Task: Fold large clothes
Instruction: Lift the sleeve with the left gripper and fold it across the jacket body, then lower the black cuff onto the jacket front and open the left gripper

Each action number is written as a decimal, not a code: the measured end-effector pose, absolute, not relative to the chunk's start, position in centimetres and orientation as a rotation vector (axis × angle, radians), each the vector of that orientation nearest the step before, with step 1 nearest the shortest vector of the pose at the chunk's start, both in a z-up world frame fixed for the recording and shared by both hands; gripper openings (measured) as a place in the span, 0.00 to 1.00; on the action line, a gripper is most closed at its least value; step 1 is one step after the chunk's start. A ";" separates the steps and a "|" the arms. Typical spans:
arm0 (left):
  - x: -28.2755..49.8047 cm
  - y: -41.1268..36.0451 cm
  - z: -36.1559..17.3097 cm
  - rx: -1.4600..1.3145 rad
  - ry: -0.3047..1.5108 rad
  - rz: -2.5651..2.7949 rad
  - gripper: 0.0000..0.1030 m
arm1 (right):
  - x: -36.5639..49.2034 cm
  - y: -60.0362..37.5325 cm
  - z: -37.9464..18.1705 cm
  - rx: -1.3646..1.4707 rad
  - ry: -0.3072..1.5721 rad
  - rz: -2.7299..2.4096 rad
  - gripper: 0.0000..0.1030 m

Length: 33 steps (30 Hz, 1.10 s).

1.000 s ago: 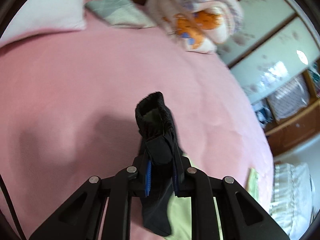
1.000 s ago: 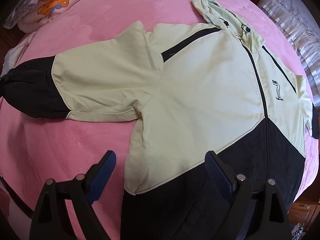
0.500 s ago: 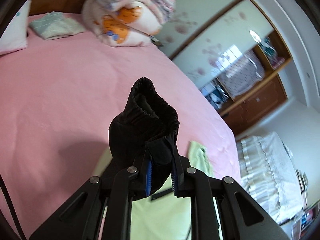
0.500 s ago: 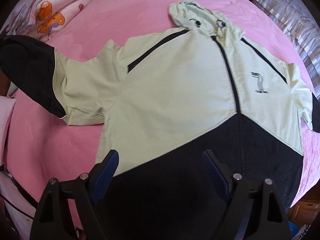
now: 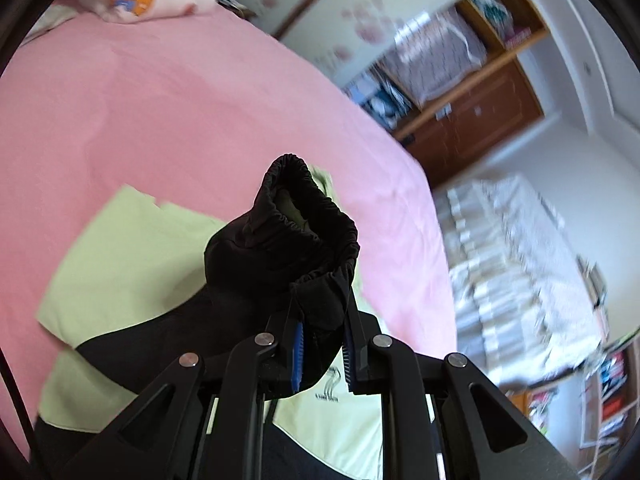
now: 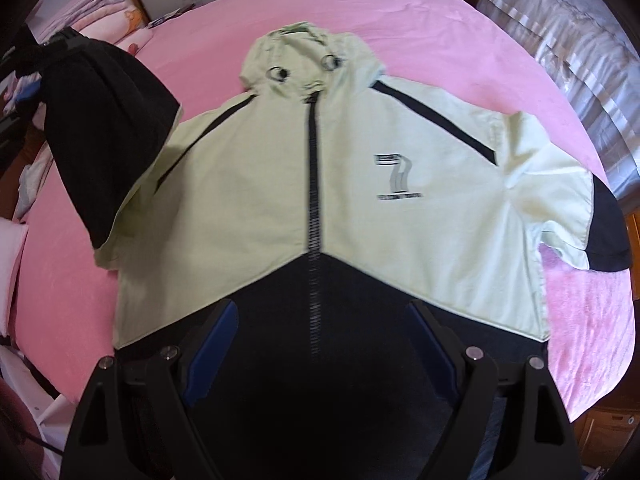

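A pale green and black hooded jacket (image 6: 400, 240) lies front up on the pink bed (image 6: 440, 20), hood (image 6: 304, 60) at the far end. My left gripper (image 5: 322, 332) is shut on the black elastic cuff (image 5: 296, 216) of one sleeve. That sleeve (image 6: 108, 136) hangs lifted off the bed at the jacket's left side. The green chest (image 5: 132, 248) shows below the cuff in the left wrist view. My right gripper (image 6: 320, 320) is open above the black lower part, astride the zip, with nothing gripped. The other sleeve (image 6: 600, 224) lies flat at the right.
Folded quilts (image 6: 108, 12) are stacked at the far left corner of the bed. White frilled bedding (image 6: 560, 40) runs along the right side. A wooden cabinet with shelves (image 5: 480, 120) stands beyond the bed. A white pillow (image 6: 12, 272) lies at the left edge.
My left gripper has lifted the cuff and carried the sleeve in from the bed's left side over the jacket. The right gripper has shifted along the hem to the zip line.
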<state>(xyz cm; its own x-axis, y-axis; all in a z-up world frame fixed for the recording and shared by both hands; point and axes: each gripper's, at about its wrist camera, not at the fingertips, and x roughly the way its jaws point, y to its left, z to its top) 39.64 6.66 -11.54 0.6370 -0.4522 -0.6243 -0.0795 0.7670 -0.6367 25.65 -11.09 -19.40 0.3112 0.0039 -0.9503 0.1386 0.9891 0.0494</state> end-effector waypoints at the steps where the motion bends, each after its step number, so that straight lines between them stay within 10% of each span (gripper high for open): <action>1: 39.9 5.1 -11.9 -0.657 0.888 -0.246 0.13 | 25.7 -12.3 -19.6 0.145 1.252 -0.100 0.83; 12: 42.4 -5.7 -18.6 -0.278 1.161 -0.318 0.15 | 25.2 -21.5 -21.7 0.291 1.278 -0.205 0.83; 21: 40.8 -5.7 -19.7 -0.232 1.236 -0.334 0.38 | 25.0 -23.2 -23.4 0.327 1.310 -0.212 0.83; 25: 40.2 -3.9 -18.6 -0.181 1.189 -0.260 0.69 | 25.4 -22.8 -23.7 0.346 1.318 -0.174 0.83; 33: 37.8 2.9 -18.4 -0.111 1.202 -0.106 0.75 | 27.0 -21.7 -25.2 0.502 1.362 -0.087 0.82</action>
<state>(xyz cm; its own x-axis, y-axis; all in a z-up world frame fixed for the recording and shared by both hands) 37.82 2.89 -18.45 0.3572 -0.1411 -0.9233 0.0233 0.9896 -0.1423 27.04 -21.69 -25.19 0.2219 0.2261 -0.9485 0.3451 0.8916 0.2932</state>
